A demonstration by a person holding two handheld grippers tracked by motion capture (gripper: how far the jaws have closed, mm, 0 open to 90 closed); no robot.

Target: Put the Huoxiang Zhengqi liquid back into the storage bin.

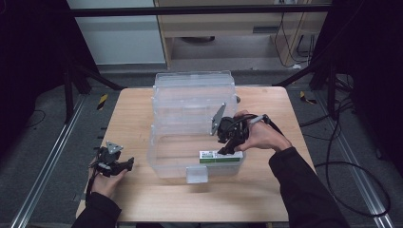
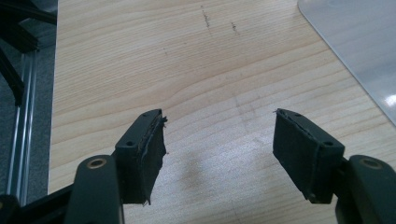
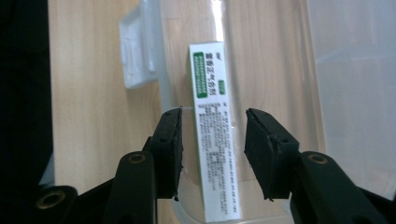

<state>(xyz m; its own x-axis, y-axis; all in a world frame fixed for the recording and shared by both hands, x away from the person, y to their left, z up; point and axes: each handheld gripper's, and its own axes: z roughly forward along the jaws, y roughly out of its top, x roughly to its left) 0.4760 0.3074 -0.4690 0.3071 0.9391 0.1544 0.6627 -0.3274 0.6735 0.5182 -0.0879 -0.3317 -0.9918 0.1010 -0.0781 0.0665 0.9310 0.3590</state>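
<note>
Wooden table point(image 1: 266, 190), light grain, bearing one clear plastic storage bin point(image 1: 164, 161) with its lid point(image 1: 192, 95) swung up and standing open at the far side; a white latch tab point(image 1: 196, 174) sits on the bin's near wall. Inside the bin, along that near wall, lies one long white carton with green label panels point(image 1: 219, 156), flat on the bin floor. Right gripper point(image 1: 228, 148), held in the person's right hand point(image 1: 266, 137), reaches down into the bin directly over the carton; in the right gripper view its jaws stand apart, one on either side of the carton point(image 3: 215, 154), with a visible gap at each pad and no grip made; whether the pads rest on the bin floor cannot be told. Left gripper point(image 1: 127, 164), held in the left hand point(image 1: 107, 183), lies low over the bare table to the left of the bin, well apart from it; in the left gripper view its jaws are spread wide over plain wood point(image 2: 187, 84), holding nothing, with a corner of the bin point(image 2: 355, 51) at upper right.
</note>
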